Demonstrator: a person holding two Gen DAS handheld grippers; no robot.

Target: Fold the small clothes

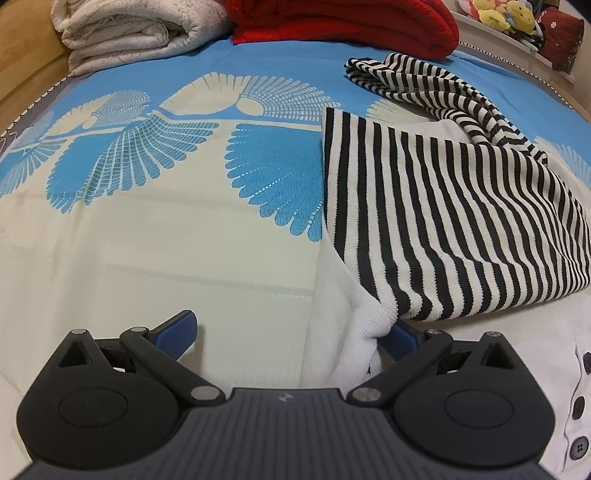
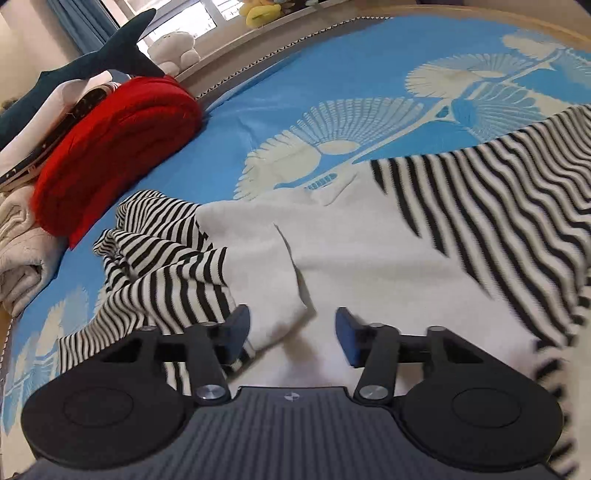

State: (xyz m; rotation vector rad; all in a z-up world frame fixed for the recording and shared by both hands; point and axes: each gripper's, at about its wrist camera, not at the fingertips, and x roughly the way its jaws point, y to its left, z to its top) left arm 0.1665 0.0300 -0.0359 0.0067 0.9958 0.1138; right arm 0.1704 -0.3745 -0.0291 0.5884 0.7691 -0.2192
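A small garment with black-and-white stripes (image 1: 443, 221) and a white body (image 1: 354, 332) lies crumpled on the blue and cream bedspread (image 1: 184, 229). Dark buttons (image 1: 579, 406) show at its right edge. My left gripper (image 1: 291, 336) stands open wide, its right finger (image 1: 402, 338) tucked against the white edge. In the right wrist view the white part (image 2: 351, 240) lies flat with a striped sleeve (image 2: 166, 258) bunched at the left. My right gripper (image 2: 291, 334) is open low over it, and a white fold tip (image 2: 288, 317) sits between the fingers without being pinched.
A folded red blanket (image 1: 343, 26) (image 2: 110, 155) and a folded cream blanket (image 1: 136, 29) lie at the far end of the bed. Plush toys (image 1: 506, 16) sit on a ledge beyond, and a shark plush (image 2: 92, 59) lies behind the red blanket. Wooden bed frame (image 1: 22, 66) at the left.
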